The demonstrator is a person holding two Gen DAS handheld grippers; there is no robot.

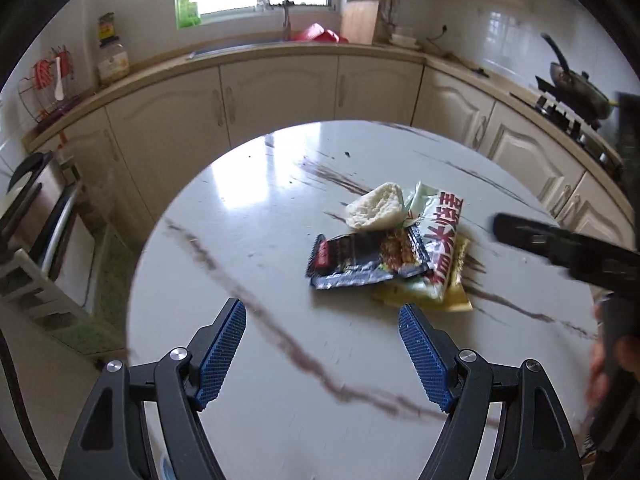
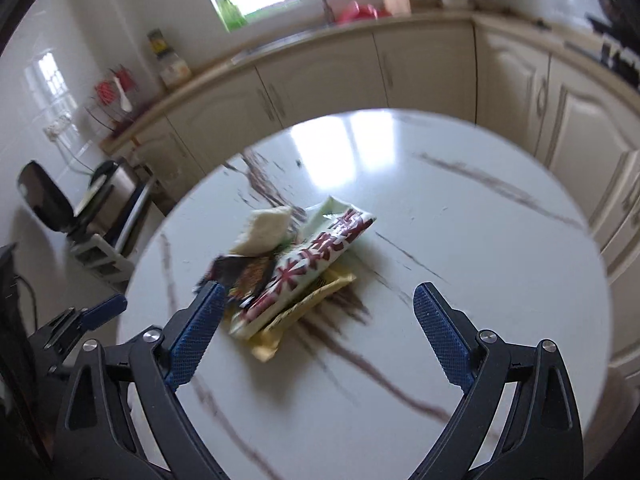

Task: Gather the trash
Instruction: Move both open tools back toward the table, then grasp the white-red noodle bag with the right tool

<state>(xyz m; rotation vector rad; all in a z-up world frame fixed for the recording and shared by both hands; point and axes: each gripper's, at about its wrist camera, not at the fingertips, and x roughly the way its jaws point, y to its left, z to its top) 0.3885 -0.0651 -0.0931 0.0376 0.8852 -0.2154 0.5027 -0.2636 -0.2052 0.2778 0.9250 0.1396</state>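
A pile of trash lies on the round white marble table [image 1: 256,216]: a black snack wrapper [image 1: 356,262], a white and red wrapper [image 1: 444,240], a yellow wrapper [image 1: 452,300] beneath, and a white bread piece [image 1: 374,211]. My left gripper [image 1: 322,312] is open and empty, above the table just near of the pile. My right gripper [image 2: 316,296] is open and empty, with the pile just ahead of its left finger [image 2: 198,328]: the black wrapper [image 2: 240,276], white and red wrapper [image 2: 308,268], yellow wrapper [image 2: 296,316], bread [image 2: 266,228]. The right gripper also shows in the left wrist view [image 1: 568,252], blurred.
Cream kitchen cabinets [image 1: 280,92] run behind the table, with a sink and tap [image 1: 286,16] under the window. A pan on a stove [image 1: 576,88] is at right. A metal bin and a step stool [image 1: 44,224] stand on the floor at left.
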